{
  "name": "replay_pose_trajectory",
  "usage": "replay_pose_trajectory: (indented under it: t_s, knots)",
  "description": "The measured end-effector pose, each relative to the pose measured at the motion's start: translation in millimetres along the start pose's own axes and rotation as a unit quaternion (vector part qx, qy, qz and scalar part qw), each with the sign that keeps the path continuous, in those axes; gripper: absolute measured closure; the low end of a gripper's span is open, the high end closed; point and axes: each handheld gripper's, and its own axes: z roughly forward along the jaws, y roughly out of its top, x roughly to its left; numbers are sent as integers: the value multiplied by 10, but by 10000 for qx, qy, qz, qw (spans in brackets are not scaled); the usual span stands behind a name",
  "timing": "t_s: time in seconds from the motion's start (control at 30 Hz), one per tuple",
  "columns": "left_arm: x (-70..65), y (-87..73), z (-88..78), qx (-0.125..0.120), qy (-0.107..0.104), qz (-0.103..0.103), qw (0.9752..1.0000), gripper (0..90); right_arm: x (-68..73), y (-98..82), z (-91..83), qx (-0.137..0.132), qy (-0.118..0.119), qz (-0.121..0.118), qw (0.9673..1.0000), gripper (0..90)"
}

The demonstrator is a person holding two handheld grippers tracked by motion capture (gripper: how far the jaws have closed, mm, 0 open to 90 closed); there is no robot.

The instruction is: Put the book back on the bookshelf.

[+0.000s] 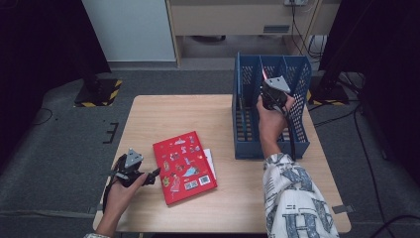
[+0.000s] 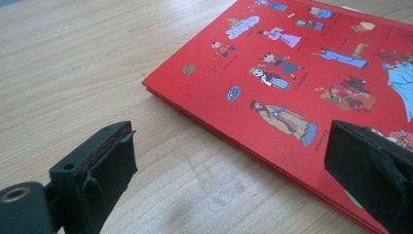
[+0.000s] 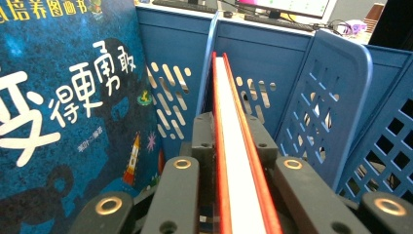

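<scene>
**Now: red-edged book clamped upright inside the blue rack**

Right at the heart of it, a thin red-covered book [image 3: 234, 161] stands on edge, its white pages sandwiched between two red covers, and the right gripper [image 1: 274, 91] has its jaws pressed together on it from both sides. From the high view, that gripper sits at about two o'clock on the table [image 1: 223, 208], poised over the blue file rack [image 1: 247, 139], with the book's red tip poking up among the dividers. In the right gripper view, a blue picture book [image 3: 63, 107] with white lettering already stands in the rack, at nine o'clock from the clamped one, and a perforated blue divider [image 3: 331, 102] rises at three o'clock.

Over at seven o'clock on the table, the left gripper [image 1: 148, 177] rests low in the person's hand, jaws wide apart and holding nothing. Just beside its tips, at three o'clock, a red illustrated book [image 1: 184, 166] lies flat, with a white sheet [image 1: 210, 161] peeking out from under its far edge.
</scene>
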Motion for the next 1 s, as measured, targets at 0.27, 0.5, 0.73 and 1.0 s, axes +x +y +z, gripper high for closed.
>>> replay_pose_trajectory:
  t_s: [0.27,0.5,0.73,1.0]
  knots:
    - [-4,1,2,9,-3,6,10000,38,27,-16,-32,-23,100,54,9999,724]
    - [-3,2,4,10,-3,8,10000,38,29,1,-58,-65,216,27,9997,627]
    - [-3,2,2,6,3,10,10000,38,25,16,-110,-69,332,72,9994,454]
    - [-11,4,3,20,7,28,10000,38,-36,3,-242,-106,564,117,9983,314]
